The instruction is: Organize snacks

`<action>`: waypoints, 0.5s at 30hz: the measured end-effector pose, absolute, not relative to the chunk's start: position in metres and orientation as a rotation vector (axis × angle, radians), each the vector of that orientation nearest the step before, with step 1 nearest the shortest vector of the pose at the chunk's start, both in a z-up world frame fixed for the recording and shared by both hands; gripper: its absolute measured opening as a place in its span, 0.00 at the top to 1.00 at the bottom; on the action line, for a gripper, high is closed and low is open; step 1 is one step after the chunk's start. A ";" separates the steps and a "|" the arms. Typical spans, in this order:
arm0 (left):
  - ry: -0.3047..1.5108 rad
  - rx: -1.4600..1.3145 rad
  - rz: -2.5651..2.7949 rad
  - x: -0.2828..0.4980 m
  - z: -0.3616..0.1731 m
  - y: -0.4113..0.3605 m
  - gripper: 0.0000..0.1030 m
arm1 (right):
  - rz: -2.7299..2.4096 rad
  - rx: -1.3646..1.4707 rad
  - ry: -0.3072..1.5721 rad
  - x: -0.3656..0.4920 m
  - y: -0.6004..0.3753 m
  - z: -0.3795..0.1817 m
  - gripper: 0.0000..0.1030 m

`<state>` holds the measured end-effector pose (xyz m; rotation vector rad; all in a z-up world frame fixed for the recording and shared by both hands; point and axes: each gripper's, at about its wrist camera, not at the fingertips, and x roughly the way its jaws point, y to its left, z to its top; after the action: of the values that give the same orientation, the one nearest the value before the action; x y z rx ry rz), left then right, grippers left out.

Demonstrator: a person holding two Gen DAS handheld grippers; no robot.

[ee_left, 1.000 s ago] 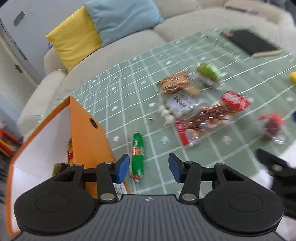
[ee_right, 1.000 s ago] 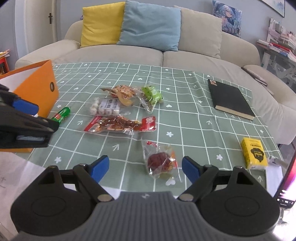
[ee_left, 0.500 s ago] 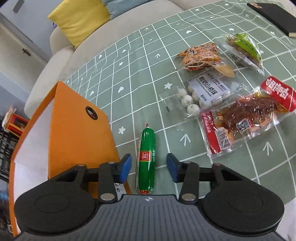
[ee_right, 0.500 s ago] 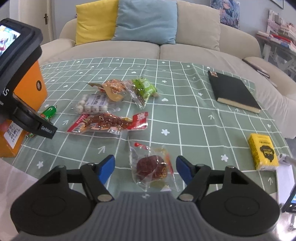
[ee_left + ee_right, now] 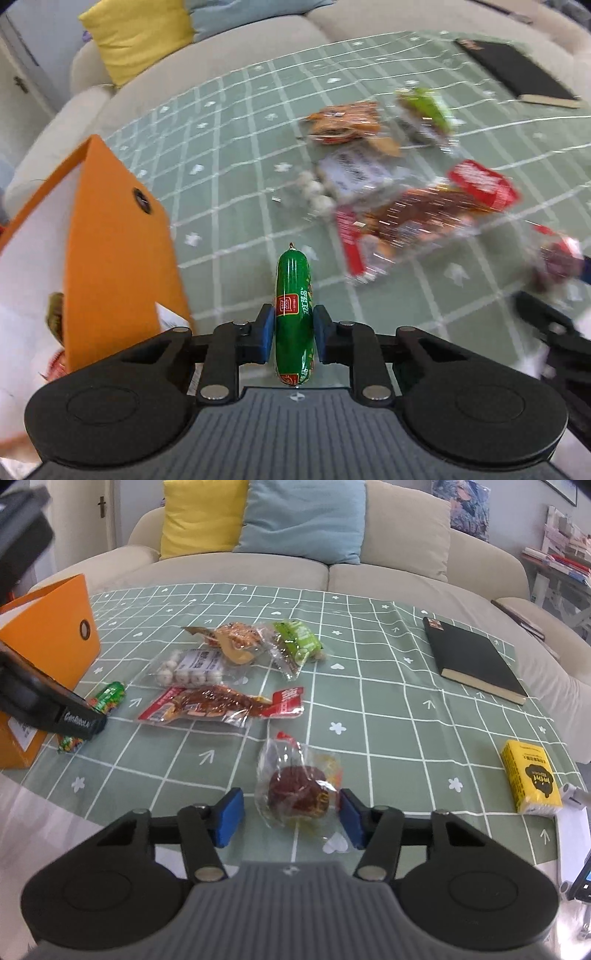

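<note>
My left gripper (image 5: 294,334) is shut on a green sausage stick (image 5: 294,306), held beside the orange box (image 5: 118,251). In the right wrist view the sausage (image 5: 109,698) and the box (image 5: 48,635) sit at the left. My right gripper (image 5: 291,818) is open around a clear packet with a dark red snack (image 5: 295,790) on the green checked cloth (image 5: 388,709). Other snacks lie mid-table: a long red packet (image 5: 221,705), a white-ball packet (image 5: 192,666), an orange packet (image 5: 236,642), a green packet (image 5: 295,642).
A black notebook (image 5: 476,659) lies at the far right of the table. A yellow tissue pack (image 5: 530,781) sits near the right edge. A beige sofa (image 5: 332,576) with yellow and blue cushions stands behind the table. The orange box holds some snacks (image 5: 55,317).
My left gripper has shut on the green sausage and lifted it off the cloth. My right gripper has moved forward so its open fingers flank the dark red snack packet.
</note>
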<state>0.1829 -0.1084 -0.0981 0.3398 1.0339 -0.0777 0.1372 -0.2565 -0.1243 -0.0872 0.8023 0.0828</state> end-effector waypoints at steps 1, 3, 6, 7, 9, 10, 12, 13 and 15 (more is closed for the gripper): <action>1.038 0.319 -0.104 0.177 -0.097 -0.108 0.76 | 0.086 -0.085 0.804 0.136 -0.256 -0.124 0.51; 1.050 0.279 -0.147 0.169 -0.096 -0.106 0.76 | 0.090 -0.084 0.805 0.134 -0.256 -0.124 0.51; 1.054 0.237 -0.180 0.159 -0.094 -0.105 0.76 | 0.094 -0.084 0.808 0.132 -0.255 -0.124 0.51; 1.048 0.241 -0.184 0.156 -0.094 -0.107 0.76 | 0.088 -0.082 0.810 0.132 -0.256 -0.124 0.50; 1.052 0.252 -0.185 0.156 -0.096 -0.108 0.75 | 0.074 -0.076 0.810 0.133 -0.256 -0.125 0.49; 1.063 0.247 -0.183 0.158 -0.098 -0.107 0.75 | 0.075 -0.072 0.809 0.133 -0.257 -0.125 0.49; 1.043 0.217 -0.183 0.159 -0.098 -0.103 0.73 | 0.080 -0.069 0.795 0.133 -0.257 -0.125 0.49; 1.034 0.211 -0.186 0.158 -0.098 -0.102 0.73 | 0.082 -0.069 0.786 0.132 -0.257 -0.124 0.49; 1.019 0.212 -0.192 0.159 -0.099 -0.102 0.73 | 0.087 -0.072 0.776 0.132 -0.256 -0.125 0.49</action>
<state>0.1586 -0.1020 -0.0994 0.2117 1.0194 -0.1918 0.1323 -0.2564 -0.1248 -0.0717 0.7756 0.0873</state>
